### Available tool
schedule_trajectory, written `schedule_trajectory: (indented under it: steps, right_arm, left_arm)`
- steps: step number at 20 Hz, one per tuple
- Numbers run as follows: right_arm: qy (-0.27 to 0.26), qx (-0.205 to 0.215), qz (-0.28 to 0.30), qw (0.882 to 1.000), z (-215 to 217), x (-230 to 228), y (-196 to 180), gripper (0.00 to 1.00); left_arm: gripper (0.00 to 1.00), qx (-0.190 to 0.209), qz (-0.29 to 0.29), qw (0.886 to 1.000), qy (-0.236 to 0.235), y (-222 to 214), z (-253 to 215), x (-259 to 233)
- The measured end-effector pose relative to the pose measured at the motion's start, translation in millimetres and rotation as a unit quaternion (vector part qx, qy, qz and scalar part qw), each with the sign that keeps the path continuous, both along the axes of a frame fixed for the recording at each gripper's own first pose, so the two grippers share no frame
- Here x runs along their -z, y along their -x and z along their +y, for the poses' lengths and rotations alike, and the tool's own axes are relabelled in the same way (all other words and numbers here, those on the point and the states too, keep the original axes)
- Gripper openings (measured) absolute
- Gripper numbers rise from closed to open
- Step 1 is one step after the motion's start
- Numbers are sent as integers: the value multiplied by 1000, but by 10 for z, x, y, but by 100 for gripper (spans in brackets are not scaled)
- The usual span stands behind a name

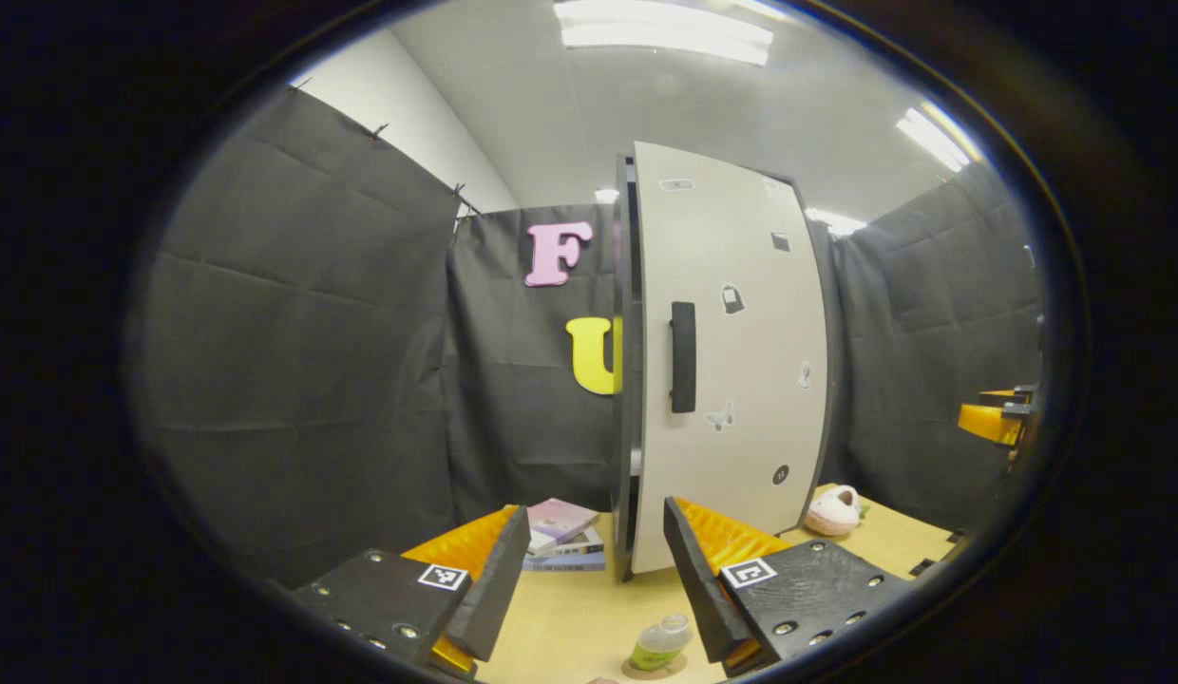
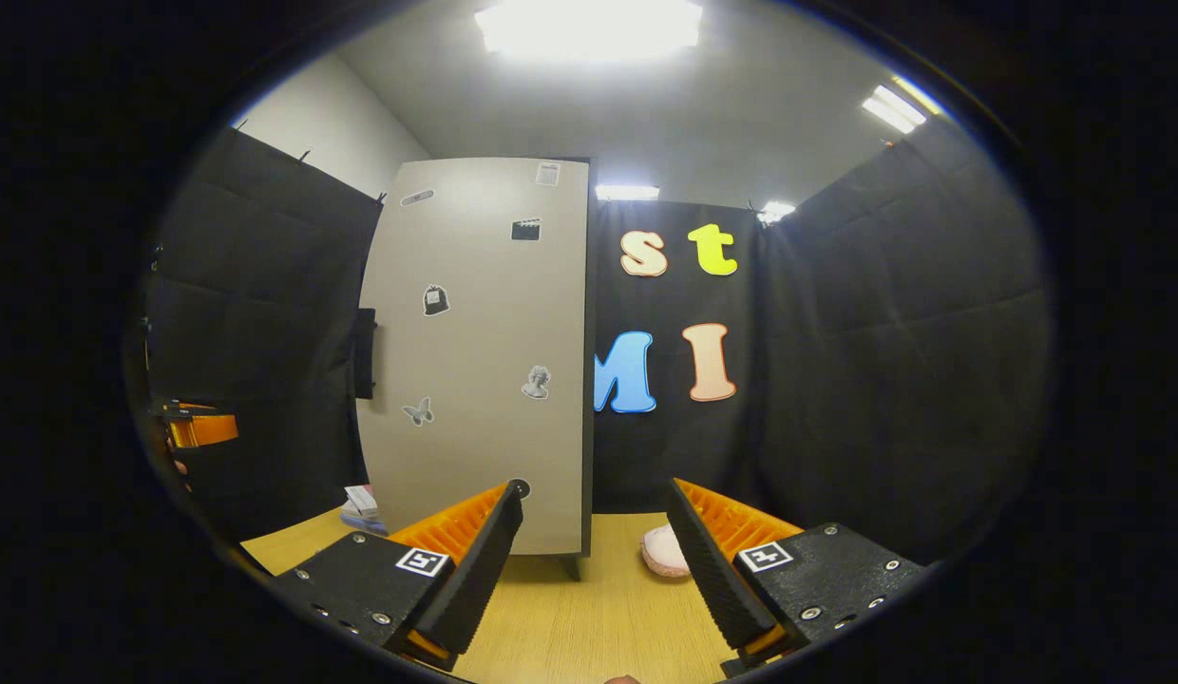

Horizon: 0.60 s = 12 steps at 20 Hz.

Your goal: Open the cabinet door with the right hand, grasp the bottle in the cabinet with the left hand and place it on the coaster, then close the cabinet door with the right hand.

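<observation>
The bottle point(image 1: 661, 642) stands upright on the coaster point(image 1: 654, 669) on the worktop point(image 1: 570, 617), its long axis vertical and its cap pointing up, tilted a little toward the cabinet point(image 1: 722, 361) by the lens. It sits low in the left gripper view, just beside the inner edge of the left gripper's point(image 1: 597, 579) right-hand finger and below the gap between the two fingers, touching neither. That gripper is spread wide and holds nothing.

The cabinet is a tall pale box standing upright on the worktop, its door point(image 1: 741, 380) lying flush against the body. In the left gripper view the dark vertical handle point(image 1: 682, 357) shows near the door's left edge, and small stickers dot the door face. Left of the cabinet's foot lies a short stack of books point(image 1: 562, 537); right of it, near the far edge of the worktop, rests a pink plush slipper point(image 1: 833, 510). At the far right edge of this view the other gripper point(image 1: 996, 418) shows in part, well apart from the cabinet; I cannot tell from here how its jaws stand.

In the right gripper view the right gripper point(image 2: 594, 560) is also spread wide and empty, pointing at the cabinet's right edge above bare worktop. Here the door is seen more obliquely, the handle point(image 2: 365, 353) a dark strip at its left margin. The slipper point(image 2: 663, 551) lies just right of the cabinet's foot, between the fingers, and the books point(image 2: 361, 508) peek out to the left. The left gripper point(image 2: 198, 427) shows partly at the far left edge.
</observation>
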State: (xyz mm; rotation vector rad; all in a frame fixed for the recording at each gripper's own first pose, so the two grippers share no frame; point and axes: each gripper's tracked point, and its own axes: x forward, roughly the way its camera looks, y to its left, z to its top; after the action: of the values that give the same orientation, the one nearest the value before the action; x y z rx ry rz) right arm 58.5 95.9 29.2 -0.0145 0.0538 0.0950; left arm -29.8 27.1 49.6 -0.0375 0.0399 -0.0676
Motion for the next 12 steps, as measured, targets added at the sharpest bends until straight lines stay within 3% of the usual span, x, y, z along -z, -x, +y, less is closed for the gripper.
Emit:
schedule_trajectory:
  steps: [2,3,4,8,9,10,12]
  right_arm:
    - [1,1,-1,1000,16,-25,16,94]
    - [1,2,-2,1000,21,-35,23,94]
    - [2,3,-2,1000,22,-32,23,94]
    - [0,3,-4,1000,40,-65,47,94]
    - [1,4,-6,1000,34,-83,61,94]
    - [2,4,-8,1000,37,-93,54,94]
    - [2,4,-10,1000,22,-81,36,94]
  left_arm:
    - [85,0,-1,1000,1,5,9,7]
    - [81,1,-2,1000,2,11,24,5]
    - [85,0,-2,1000,1,14,36,13]
    - [81,-1,-3,1000,0,36,46,-1]
    - [85,-1,-5,1000,-1,40,55,-14]
    - [81,-3,-6,1000,-3,49,61,-22]
    - [85,-3,-7,1000,-3,32,65,-17]
